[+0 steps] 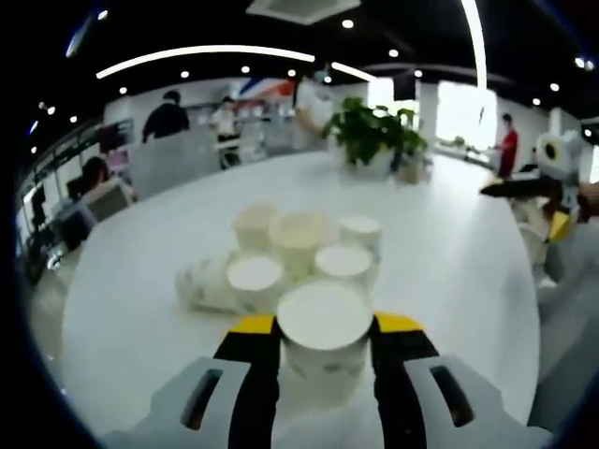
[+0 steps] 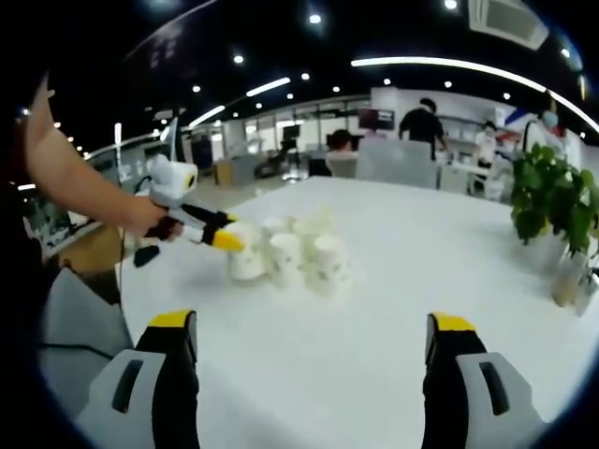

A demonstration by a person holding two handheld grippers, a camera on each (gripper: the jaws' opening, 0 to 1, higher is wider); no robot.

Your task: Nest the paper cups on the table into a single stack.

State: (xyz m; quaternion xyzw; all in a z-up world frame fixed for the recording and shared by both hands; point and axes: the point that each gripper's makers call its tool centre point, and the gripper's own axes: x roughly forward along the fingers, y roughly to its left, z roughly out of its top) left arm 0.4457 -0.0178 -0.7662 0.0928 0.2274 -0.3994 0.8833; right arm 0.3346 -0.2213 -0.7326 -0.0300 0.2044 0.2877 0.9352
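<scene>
L gripper (image 1: 325, 339) jaws hold a cup (image 1: 324, 339); R gripper (image 2: 314, 339) jaws wide, empty.
Risk: cups (image 1: 299, 245) just ahead of jaws could topple if nudged.

A potted plant (image 1: 379, 133) stands at the far edge of the white table (image 1: 459, 253). Beyond the table, several people (image 1: 167, 118) stand or sit among desks. Ceiling lights (image 1: 348, 23) are lit.
</scene>
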